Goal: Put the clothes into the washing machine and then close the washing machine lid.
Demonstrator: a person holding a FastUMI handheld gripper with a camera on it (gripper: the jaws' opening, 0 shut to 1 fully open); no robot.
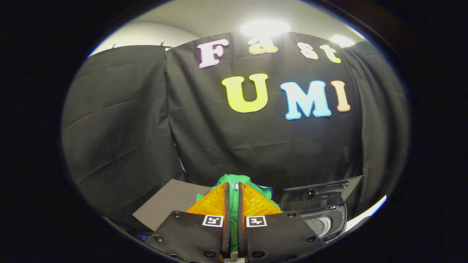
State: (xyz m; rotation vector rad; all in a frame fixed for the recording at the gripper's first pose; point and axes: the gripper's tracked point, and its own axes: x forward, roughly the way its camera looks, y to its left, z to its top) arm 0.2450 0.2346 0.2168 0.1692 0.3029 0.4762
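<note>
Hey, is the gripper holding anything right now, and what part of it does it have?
Yes. The gripper is shut on the green garment, pinching a bunched fold of the cloth between both fingers. Which part of the garment that fold is cannot be told.

Gripper: two wedge-shaped fingers with a quilted diamond-grid texture, narrow dark strip along each inner edge. Each sits on a flat matte black plate held by round black screws. One square black-and-white marker tag per plate, near the finger base. Small round fastener between the tips.
</note>
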